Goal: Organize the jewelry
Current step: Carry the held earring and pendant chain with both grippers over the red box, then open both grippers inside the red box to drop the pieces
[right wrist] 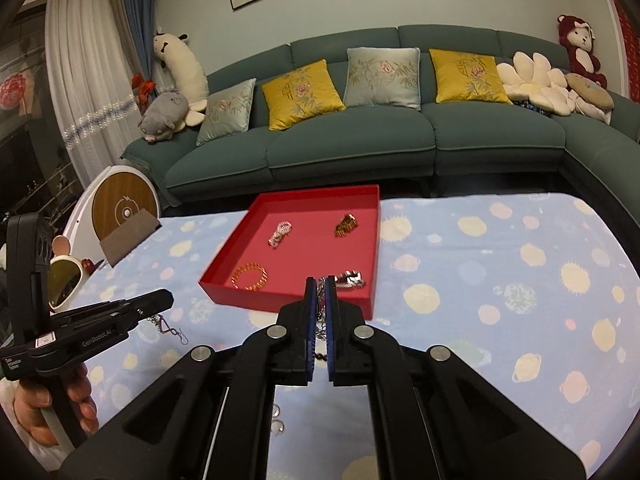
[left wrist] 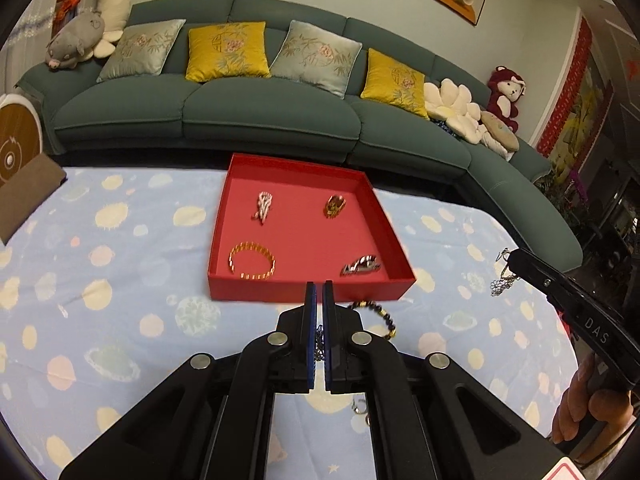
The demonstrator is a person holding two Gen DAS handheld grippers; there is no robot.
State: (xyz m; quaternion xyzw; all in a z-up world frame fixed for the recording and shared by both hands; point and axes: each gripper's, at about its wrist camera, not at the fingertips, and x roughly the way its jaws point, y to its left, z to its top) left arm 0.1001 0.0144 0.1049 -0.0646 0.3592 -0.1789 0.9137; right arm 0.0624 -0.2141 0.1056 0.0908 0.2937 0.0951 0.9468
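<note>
From the left wrist view, my left gripper (left wrist: 319, 292) is clamped on one end of a thin silver chain (left wrist: 319, 346), whose links hang between the blue pads. The right gripper (left wrist: 510, 257) enters from the right, and more links dangle below its tip, clear of the table (left wrist: 120, 320). The red tray (left wrist: 310, 292) lies just beyond my fingertips, holding a gold bangle (left wrist: 252, 265) near left, a silver piece (left wrist: 360, 267) near right, and two brooches farther back. A beaded bracelet (left wrist: 376, 316) rests on the cloth just right of the left gripper. From the right wrist view, my right gripper (right wrist: 320, 284) is likewise pinched on the chain (right wrist: 320, 320), and the left gripper (right wrist: 166, 298) holds the other end at far left. I judge the step to be carrying the chain into the tray: keep both grips firm, move the hands together at even height, hold the span slack but off the cloth, and lower it onto bare red floor between the pieces.
</note>
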